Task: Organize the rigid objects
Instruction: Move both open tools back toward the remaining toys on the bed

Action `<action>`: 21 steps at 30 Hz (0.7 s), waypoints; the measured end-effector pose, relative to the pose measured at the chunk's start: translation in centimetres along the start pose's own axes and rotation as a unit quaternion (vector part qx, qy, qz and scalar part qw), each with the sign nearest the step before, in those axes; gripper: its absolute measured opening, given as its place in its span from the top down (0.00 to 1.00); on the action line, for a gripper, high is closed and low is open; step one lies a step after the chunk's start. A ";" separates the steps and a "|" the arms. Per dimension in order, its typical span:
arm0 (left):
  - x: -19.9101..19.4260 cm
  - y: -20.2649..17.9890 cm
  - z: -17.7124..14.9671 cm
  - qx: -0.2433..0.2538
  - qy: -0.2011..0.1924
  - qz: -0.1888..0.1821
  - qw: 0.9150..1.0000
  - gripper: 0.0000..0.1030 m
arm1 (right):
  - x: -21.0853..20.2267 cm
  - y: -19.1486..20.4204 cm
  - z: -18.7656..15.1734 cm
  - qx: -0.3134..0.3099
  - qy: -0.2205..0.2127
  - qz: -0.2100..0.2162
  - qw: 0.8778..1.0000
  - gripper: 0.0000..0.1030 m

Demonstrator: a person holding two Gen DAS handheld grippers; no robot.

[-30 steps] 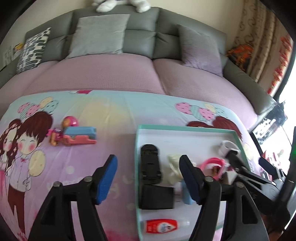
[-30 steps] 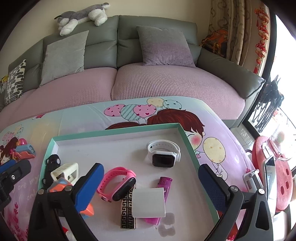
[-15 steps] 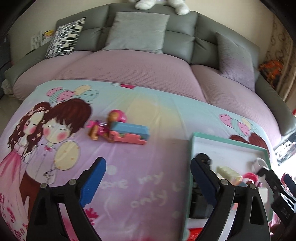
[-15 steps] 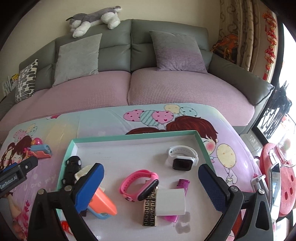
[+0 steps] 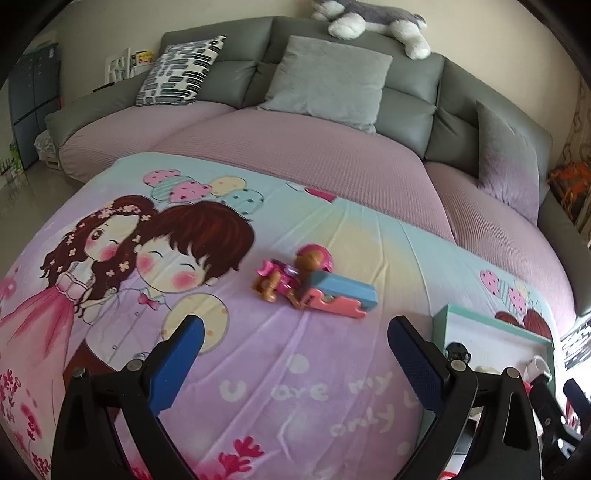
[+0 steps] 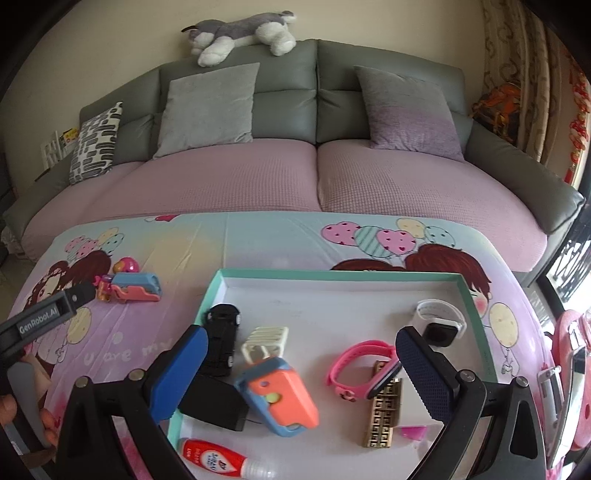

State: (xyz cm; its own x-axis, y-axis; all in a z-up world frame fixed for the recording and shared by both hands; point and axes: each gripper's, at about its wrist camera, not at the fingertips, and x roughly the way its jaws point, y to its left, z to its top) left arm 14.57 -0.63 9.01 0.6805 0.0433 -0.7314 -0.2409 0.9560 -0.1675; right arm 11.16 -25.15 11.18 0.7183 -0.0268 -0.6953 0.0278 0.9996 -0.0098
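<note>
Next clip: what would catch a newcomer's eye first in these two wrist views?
Probably the teal-rimmed tray on the cartoon-print blanket, crowded with small things: a black toy car, an orange-and-blue toy, a pink watch and a white watch. Next, the pink-and-blue toys lying alone on the blanket left of the tray, ahead of the empty, opening left gripper. A plush husky sprawls atop the grey sofa behind.

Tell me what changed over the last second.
The left tongs swung left off the tray toward the pink and blue toys on the blanket, jaws opening and empty. The right tongs shifted left over the tray, open. Tray items stayed put.
</note>
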 end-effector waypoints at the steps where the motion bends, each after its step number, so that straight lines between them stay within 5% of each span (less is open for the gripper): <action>1: 0.0 0.4 0.1 -0.004 -0.002 0.002 1.000 0.03 | 0.1 0.2 0.0 -0.002 0.000 0.002 1.000 0.00; 15: -0.1 4.3 1.0 -0.051 -0.042 0.012 0.998 0.02 | 0.9 4.7 0.0 -0.037 0.004 0.031 0.999 0.00; 21: 1.2 4.8 1.5 -0.058 -0.021 0.000 0.998 0.02 | 1.4 6.8 0.8 -0.041 -0.001 0.048 0.998 0.00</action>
State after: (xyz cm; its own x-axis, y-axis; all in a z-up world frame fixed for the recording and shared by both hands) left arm 15.23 4.48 8.33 0.7081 0.0583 -0.7037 -0.3183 0.9160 -0.2444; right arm 12.89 -18.44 10.76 0.7164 0.0696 -0.6942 -0.0983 0.9952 -0.0017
